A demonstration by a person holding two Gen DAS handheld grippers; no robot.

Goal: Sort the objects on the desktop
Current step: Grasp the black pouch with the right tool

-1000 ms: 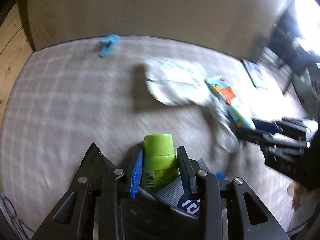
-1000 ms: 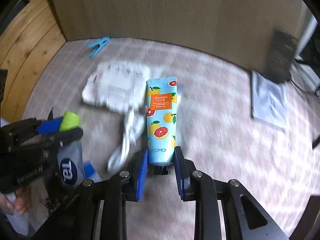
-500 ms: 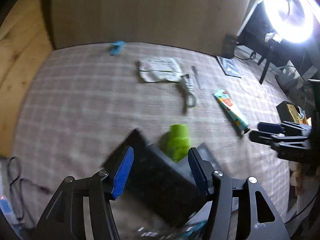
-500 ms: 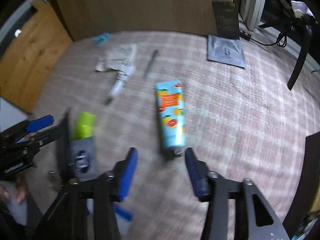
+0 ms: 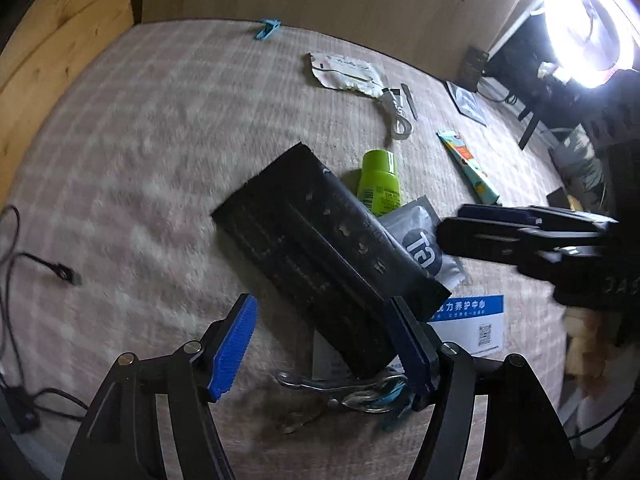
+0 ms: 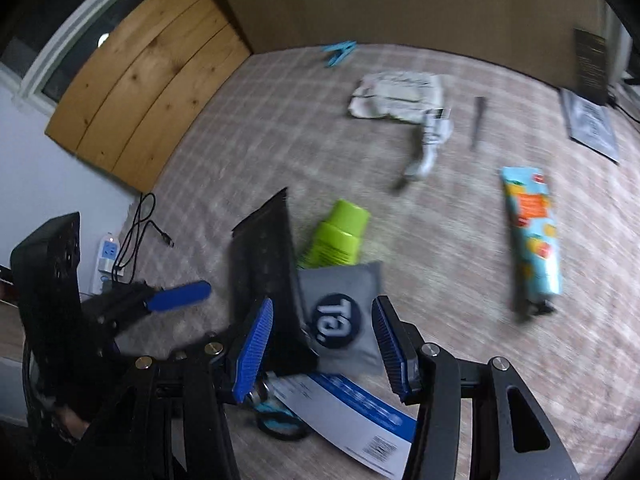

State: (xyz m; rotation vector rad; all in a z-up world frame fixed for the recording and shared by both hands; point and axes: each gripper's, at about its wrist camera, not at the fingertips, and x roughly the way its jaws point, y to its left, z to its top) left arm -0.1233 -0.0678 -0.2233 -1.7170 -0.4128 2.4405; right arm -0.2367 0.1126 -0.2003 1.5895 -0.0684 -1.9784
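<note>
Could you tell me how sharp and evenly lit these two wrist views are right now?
Left wrist view: a ring light blows out the top right corner, the black case is fairly crisp, and fisheye bends the table edge. Right wrist view: motion blur smears the green bottle and the white pouch; light is dim and even.

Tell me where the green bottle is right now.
The green bottle lies on the checked cloth mid-table in both views, held by neither gripper, its base against the black pouch and grey sachet.
</note>
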